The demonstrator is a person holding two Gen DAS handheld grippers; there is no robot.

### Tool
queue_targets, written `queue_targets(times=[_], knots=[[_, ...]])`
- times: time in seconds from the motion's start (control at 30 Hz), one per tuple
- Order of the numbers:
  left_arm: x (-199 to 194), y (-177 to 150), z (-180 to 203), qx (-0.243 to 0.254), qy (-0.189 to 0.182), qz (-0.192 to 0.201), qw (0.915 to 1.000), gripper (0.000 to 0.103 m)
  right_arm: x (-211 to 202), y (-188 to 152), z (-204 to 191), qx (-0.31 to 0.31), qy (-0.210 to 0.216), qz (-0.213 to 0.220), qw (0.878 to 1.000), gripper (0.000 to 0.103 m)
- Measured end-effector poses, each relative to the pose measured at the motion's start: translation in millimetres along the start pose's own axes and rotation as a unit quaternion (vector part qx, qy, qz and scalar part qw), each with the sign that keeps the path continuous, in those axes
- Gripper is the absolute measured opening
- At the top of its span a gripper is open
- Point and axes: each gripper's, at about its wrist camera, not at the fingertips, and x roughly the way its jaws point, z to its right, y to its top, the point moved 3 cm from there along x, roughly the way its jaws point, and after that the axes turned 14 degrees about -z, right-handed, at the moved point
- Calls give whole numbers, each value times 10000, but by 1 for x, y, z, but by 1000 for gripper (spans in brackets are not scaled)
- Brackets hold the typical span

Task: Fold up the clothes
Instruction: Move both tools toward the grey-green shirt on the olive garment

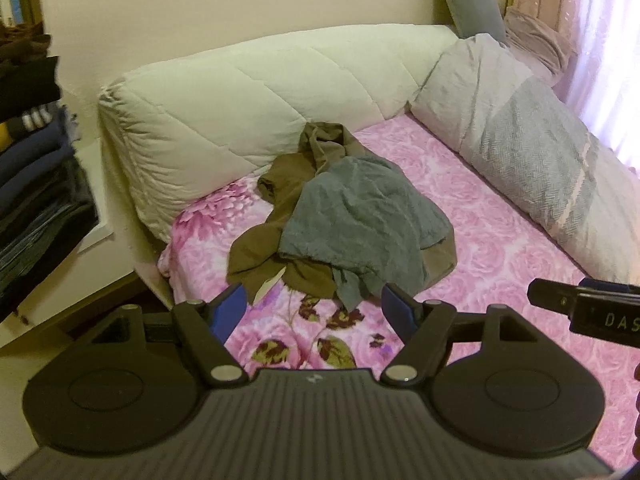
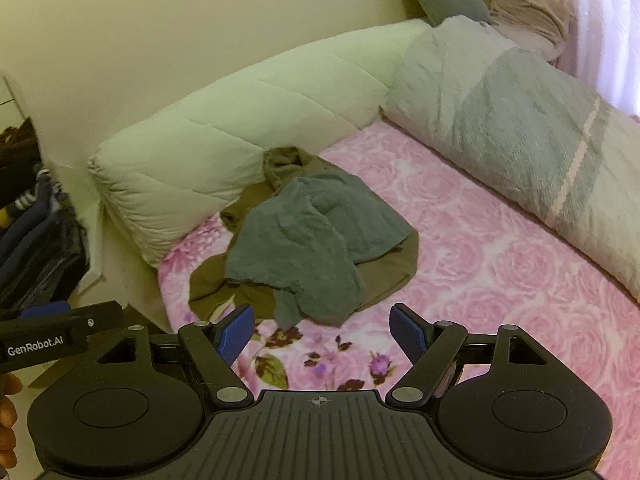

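A crumpled grey-blue garment [image 1: 356, 216] [image 2: 304, 240] lies on top of a rumpled olive-brown garment [image 1: 280, 184] [image 2: 384, 276], piled on the pink floral bedcover [image 1: 480, 264] [image 2: 500, 280]. My left gripper [image 1: 314, 308] is open and empty, hovering just short of the pile's near edge. My right gripper [image 2: 322, 334] is open and empty, also just short of the pile. The right gripper's tip shows at the right edge of the left wrist view [image 1: 560, 300]. The left gripper's tip shows at the left edge of the right wrist view [image 2: 80, 320].
A folded cream quilt [image 1: 248, 100] [image 2: 224, 128] lies along the wall behind the pile. A grey and white pillow [image 1: 520, 140] [image 2: 512, 120] lies at the right. Stacked dark clothes on shelves [image 1: 36, 160] [image 2: 28, 220] stand left of the bed.
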Motion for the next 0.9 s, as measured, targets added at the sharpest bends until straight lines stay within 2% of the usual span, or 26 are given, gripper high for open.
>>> queue_targets(times=[0.2,0.4,0.6,0.9], knots=[[30,33,-7,116,-134,-165,9997,72,29,25,-1,163,-114,-154,9997,77],[62,64,-9,470,-71,-175,9987,72,61,53,-2,267,-169,-272,9991,77],[93,89,-14,498,-218,-244,9982,72,94,76,-4,270,-148,-372,9988,77],[150,121,-13,595,-344,-555,9961,72,153,95,3,268,-167,-674,9972,77]])
